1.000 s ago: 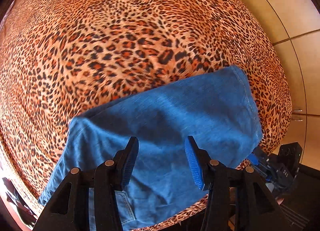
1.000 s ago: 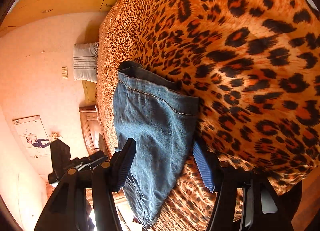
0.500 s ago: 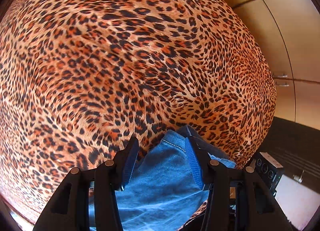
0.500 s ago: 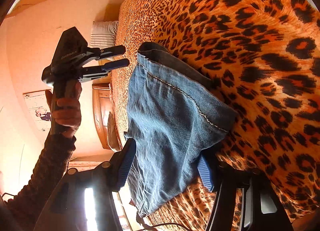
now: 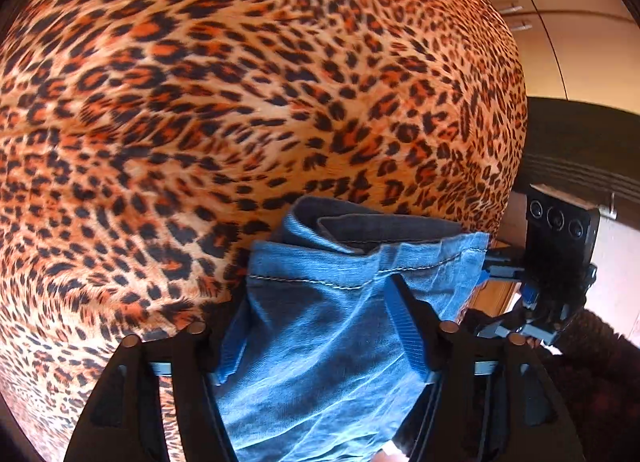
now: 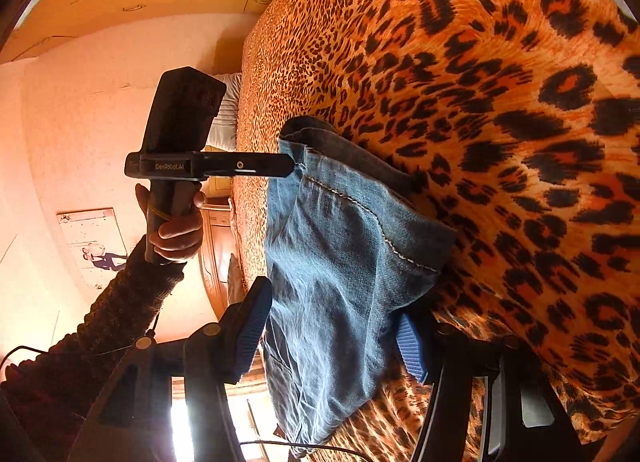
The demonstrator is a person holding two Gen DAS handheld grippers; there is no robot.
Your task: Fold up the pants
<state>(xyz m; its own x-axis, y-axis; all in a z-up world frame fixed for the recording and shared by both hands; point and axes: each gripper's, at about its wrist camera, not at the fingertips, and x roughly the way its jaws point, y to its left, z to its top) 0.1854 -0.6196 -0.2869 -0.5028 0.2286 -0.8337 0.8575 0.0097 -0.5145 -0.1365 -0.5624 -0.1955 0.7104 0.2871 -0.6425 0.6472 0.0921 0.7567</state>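
Jeans (image 6: 336,262): blue denim, folded over, laid near the edge of the leopard-print bedspread (image 5: 240,102).
Left gripper (image 5: 316,326): spread wide, denim lying between the fingers, nothing pinched.
Right gripper (image 6: 332,338): likewise unclenched around the cloth.
Technique: both hem corners should be pinched together, then carried level.

Warm, orange-tinted daylight fills both views, and you get blown-out white glare at the bottom of the right wrist view behind the right gripper (image 6: 332,328). Your fisheye lenses bulge the leopard bedspread (image 5: 240,102) and leave black corners, with its spots smeared toward the rim. The jeans (image 6: 340,262) cast a soft shadow beside their hem.
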